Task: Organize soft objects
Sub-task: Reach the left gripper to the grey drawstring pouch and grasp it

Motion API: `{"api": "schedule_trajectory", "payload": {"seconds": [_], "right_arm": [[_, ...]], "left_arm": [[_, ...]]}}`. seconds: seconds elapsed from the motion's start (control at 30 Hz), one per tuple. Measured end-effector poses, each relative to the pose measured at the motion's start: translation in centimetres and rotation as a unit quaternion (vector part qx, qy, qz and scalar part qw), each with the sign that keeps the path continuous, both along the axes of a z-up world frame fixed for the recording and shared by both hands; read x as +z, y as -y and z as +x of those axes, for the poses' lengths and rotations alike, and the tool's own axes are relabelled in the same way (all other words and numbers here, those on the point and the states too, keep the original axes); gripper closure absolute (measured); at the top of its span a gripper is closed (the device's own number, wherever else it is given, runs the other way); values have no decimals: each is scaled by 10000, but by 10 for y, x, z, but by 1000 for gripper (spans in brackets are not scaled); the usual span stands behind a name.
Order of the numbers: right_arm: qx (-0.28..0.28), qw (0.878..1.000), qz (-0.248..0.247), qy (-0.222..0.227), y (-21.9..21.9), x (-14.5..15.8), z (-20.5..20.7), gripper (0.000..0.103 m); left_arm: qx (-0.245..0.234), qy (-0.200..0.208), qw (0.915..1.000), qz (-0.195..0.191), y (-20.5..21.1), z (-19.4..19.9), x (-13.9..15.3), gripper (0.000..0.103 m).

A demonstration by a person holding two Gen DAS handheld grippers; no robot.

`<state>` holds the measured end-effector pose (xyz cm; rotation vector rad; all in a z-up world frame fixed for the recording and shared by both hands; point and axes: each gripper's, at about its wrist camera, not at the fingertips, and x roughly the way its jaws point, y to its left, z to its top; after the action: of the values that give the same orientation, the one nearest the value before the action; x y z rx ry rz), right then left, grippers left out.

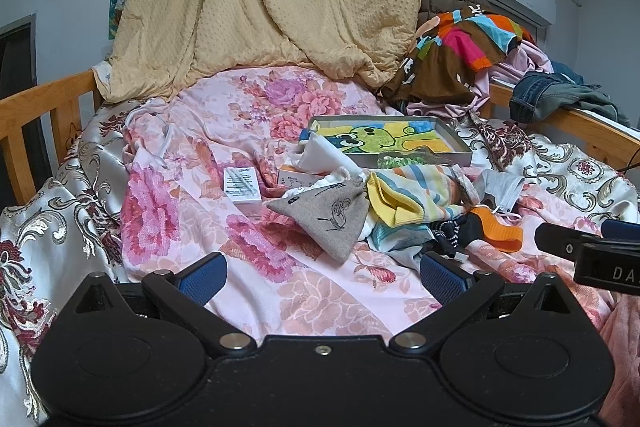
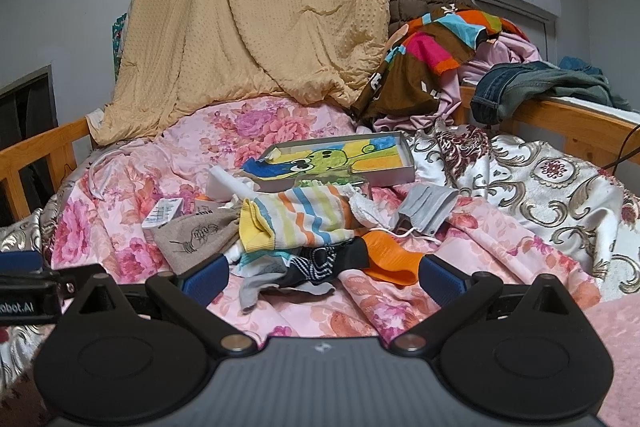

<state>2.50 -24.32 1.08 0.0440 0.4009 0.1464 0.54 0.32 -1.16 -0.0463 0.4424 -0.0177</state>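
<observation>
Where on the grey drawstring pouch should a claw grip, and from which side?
Probably the grey drawstring pouch at its pointed lower corner, approached from the near side: that corner lies flat and free on the floral sheet, while its gathered mouth is tucked against the striped cloth. The left claw is open.

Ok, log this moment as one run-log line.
left claw: open, empty | right claw: open, empty | pile of small clothes: untouched on floral bedspread | phase: approach

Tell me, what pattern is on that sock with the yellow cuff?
The sock has wavy orange, blue and yellow-green stripes on white, clearest in the right wrist view.
</observation>
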Motion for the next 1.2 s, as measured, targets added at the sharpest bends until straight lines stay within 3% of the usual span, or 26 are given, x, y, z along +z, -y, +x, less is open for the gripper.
{"api": "schedule_trajectory", "payload": {"seconds": [0.3,0.6,0.8,1.2], "right_arm": [[402,9991,-159,-40,-5,5,36,0],[660,9973,-243,-216,3,-5,89,0],[1012,9933,-301,-469,0,-15,128,0],[1609,9836,-126,-807,-15,-36,194,1]], "left_arm": [[-46,-76,9999,127,-6,29,7,1],[-447,-127,9976,506,2,86,10,1],[-621,-370,9952,662,2,127,-1,1],[-1428,-801,9815,992,3,187,-25,1]]}}
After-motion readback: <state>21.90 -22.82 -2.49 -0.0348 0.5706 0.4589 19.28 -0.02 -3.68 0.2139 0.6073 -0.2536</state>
